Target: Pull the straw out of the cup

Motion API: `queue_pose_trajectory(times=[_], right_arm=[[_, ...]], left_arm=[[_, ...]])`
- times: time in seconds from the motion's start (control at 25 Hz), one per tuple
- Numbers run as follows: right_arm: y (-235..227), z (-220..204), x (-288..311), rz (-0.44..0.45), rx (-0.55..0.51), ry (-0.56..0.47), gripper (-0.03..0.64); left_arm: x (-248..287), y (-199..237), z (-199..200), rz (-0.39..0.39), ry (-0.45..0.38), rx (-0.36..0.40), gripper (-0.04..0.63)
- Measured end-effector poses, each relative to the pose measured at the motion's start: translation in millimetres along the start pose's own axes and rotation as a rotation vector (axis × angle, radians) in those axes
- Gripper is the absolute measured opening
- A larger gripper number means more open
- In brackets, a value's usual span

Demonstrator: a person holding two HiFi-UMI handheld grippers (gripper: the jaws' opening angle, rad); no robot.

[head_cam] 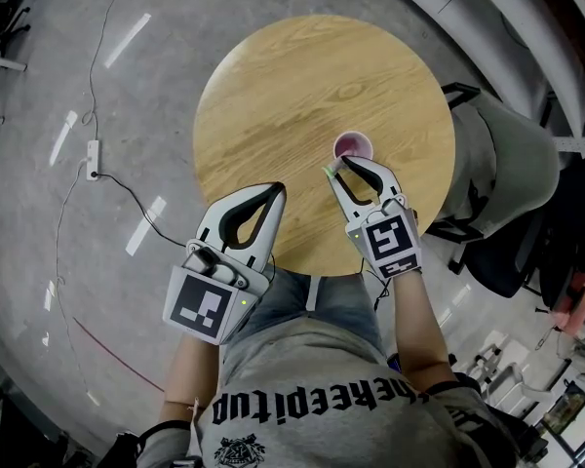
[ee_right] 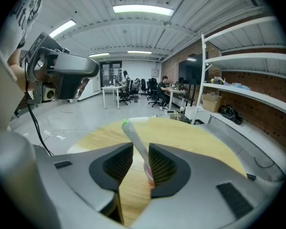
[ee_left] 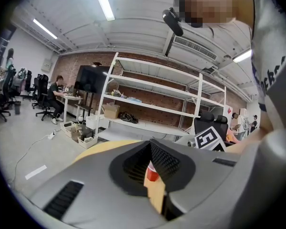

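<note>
Well, far on the left we have a power strip (head_cam: 93,159) with its cable lying on the concrete floor, well apart from the round wooden table (head_cam: 302,86). Next we come to the left gripper (head_cam: 276,191), hanging over the near edge of the table with its jaws drawn together and nothing in them. Through the thin slit between them, in its own view, we catch the red cup (ee_left: 152,172) beyond. Moving along, here is the straw (ee_right: 130,133): it is out of the cup, pale with a green tip, and it slants between the jaws of the right gripper (head_cam: 339,167). Those jaws stand parted, not clamping. The straw only leans there, its reddish lower end against one pad and its green tip pointing up over the tabletop. Just past that gripper's tips we see the cup upright on the table, its open mouth pink inside. Farthest right, a grey chair (head_cam: 497,154) stands beside the table.
</note>
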State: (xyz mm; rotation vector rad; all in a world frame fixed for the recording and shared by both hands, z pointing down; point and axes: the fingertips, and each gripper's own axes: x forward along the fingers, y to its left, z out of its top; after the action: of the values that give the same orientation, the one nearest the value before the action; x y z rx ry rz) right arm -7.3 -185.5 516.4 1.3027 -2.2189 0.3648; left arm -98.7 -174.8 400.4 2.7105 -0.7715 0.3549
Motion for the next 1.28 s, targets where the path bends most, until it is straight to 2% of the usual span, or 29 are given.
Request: queue_pose_trajectory(times=[0.72, 0.76, 0.8, 1.28], right_arm=[[-5.0, -1.7, 19.8, -0.053, -0.056, 0.031, 0.126], [-5.3, -1.5, 20.2, -0.055, -0.056, 0.032, 0.119], [-5.8, -1.1, 20.2, -0.058, -0.054, 0.031, 0.077], [-16.7, 10.7, 6.9, -0.076, -0.008, -0.027, 0.052]], left_arm=[[-6.7, 11.3, -4.4, 0.032, 0.002, -0.019, 0.026], [-7.3, 11.7, -4.6, 0.033, 0.003, -0.02, 0.026], [-7.8, 12.1, -4.6, 0.035, 0.003, -0.022, 0.026], [0.2, 4.6, -0.9, 0.033, -0.004, -0.018, 0.026]])
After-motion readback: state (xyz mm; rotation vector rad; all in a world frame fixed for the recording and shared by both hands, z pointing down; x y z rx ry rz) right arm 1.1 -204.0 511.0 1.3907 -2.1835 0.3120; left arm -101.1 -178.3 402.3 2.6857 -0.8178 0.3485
